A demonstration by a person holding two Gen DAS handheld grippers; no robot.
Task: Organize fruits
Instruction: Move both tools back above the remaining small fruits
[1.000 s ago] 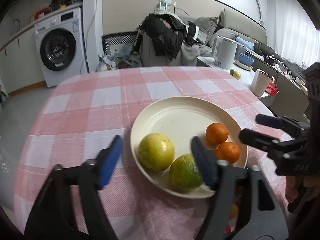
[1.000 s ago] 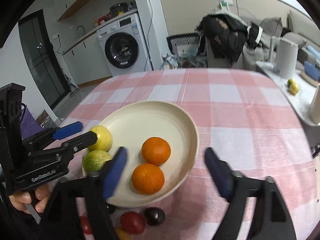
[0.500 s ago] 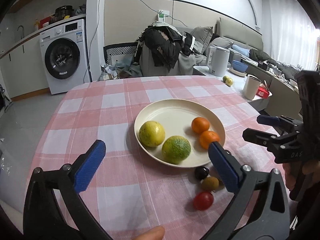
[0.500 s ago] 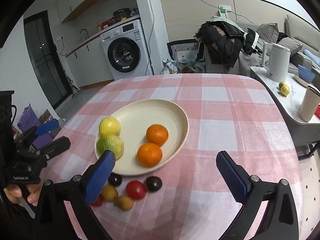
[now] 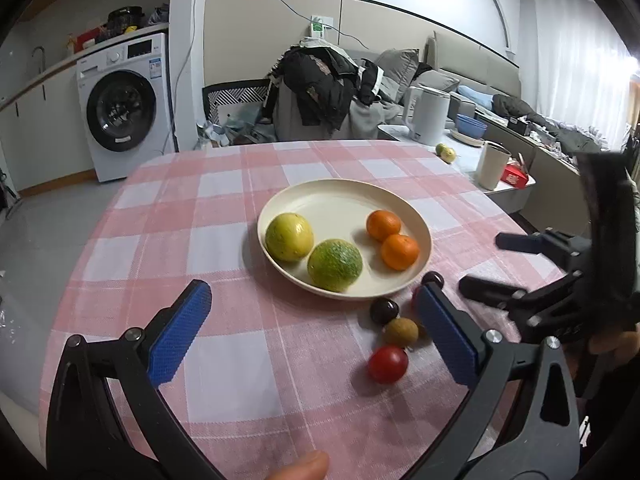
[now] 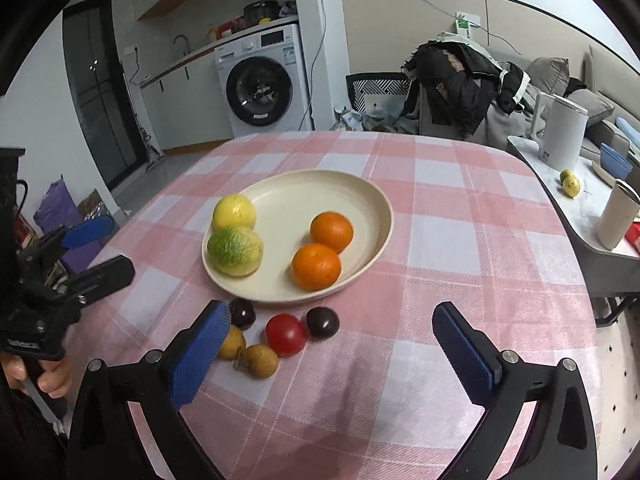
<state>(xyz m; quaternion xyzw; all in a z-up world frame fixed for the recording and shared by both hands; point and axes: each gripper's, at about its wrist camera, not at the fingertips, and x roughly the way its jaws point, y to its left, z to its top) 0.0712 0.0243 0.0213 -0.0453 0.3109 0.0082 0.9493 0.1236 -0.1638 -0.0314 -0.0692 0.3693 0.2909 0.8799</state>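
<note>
The left gripper (image 5: 312, 316) is hanging above the near side of the checked tablecloth (image 5: 224, 344), its jaws having just been opening and now standing wide with nothing between them. The right gripper (image 6: 332, 348) is likewise hovering over the near edge, its jaws also just opened to full spread, gripping nothing.

A cream plate (image 6: 360, 192) is sitting near the middle of the table. In it, a yellow fruit (image 6: 234, 212) is lying at the left with a green fruit (image 6: 236, 252) touching it on the near side, and two oranges are resting at the right: the far orange (image 6: 332, 231) and the near orange (image 6: 316, 266), touching each other.

Just near of the plate, small fruits are clustering on the cloth: a red tomato (image 6: 286, 335), a dark plum (image 6: 323, 322) to its right, another dark fruit (image 6: 243, 313) to its left beside the plate's rim, and two brown fruits, one (image 6: 259, 361) near of the tomato and one (image 6: 232, 343) partly hidden behind the right gripper's left finger.

Far right, a white kettle (image 6: 560, 132) and a cup (image 6: 616, 216) are standing on a side counter (image 6: 580, 220), well apart from the plate.
</note>
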